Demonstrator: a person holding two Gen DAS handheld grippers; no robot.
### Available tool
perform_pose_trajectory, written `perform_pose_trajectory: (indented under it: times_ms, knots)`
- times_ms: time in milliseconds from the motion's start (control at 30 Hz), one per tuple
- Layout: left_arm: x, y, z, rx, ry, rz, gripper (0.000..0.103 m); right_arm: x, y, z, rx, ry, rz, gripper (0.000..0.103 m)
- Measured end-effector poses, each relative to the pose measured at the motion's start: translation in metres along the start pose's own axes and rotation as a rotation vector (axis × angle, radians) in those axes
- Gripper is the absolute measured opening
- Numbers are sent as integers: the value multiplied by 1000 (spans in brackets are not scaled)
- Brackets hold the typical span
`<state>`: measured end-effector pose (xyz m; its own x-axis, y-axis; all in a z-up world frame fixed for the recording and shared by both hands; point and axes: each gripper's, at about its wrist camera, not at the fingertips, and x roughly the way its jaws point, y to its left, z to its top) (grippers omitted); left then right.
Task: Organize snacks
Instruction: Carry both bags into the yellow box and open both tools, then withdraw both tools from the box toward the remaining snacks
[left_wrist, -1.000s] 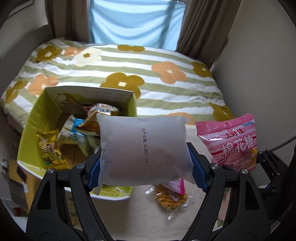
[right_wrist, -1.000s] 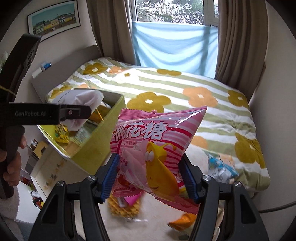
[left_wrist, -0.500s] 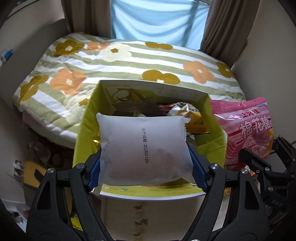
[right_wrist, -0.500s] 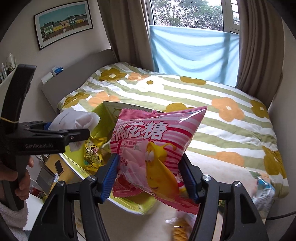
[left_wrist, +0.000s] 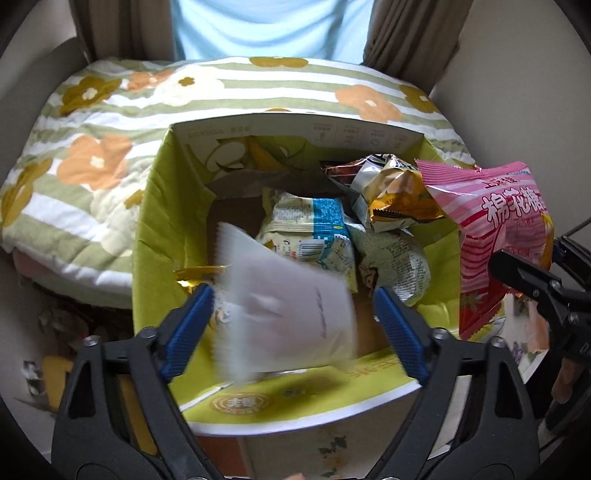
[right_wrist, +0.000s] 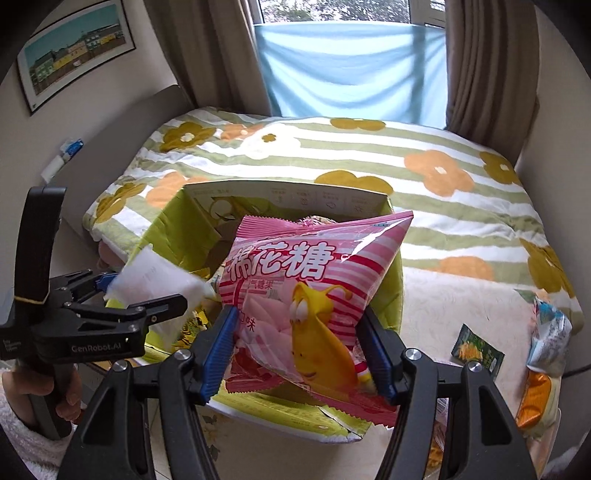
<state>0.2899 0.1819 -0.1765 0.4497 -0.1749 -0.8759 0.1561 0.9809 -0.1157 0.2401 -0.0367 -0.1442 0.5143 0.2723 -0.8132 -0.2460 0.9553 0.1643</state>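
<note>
The green box (left_wrist: 147, 236) sits by the bed (left_wrist: 92, 122), half full of packets. Over its rim at three o'clock, the right tongs (right_wrist: 299, 328) clamp the pink marshmallow bag (right_wrist: 314, 295); if let go there, it could tip outside. The left tongs (left_wrist: 291, 317) have just been opening, spread wide, and the white pouch (left_wrist: 284, 306) drops blurred between them, possibly catching the near wall.

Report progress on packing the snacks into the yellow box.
Done: several packets already lie in the yellow box.
In hand: the left tongs have just opened and the white packet is dropping in, blurred. The right tongs grip the pink marshmallow bag over the box.
Left: loose snacks beside the bed.
</note>
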Motion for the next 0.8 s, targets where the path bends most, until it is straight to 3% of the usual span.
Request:
perform_pose_trajectory:
  times_ms: [233, 467, 533, 633, 800]
  knots:
    - [-13, 19, -7, 22, -14, 75, 98, 14, 6, -4, 23, 39, 35, 61]
    - [-13, 34, -10, -2, -2, 77, 98, 34, 22, -4, 37, 59, 71, 63]
    - [-12, 36, -10, -12, -5, 72, 98, 35, 28, -4, 26, 46, 93, 70]
    - [-13, 38, -10, -27, -8, 73, 98, 30, 38, -7, -13, -10, 90, 95]
    - [-16, 40, -11, -47, -11, 72, 98, 32, 36, -7, -23, -16, 82, 96]
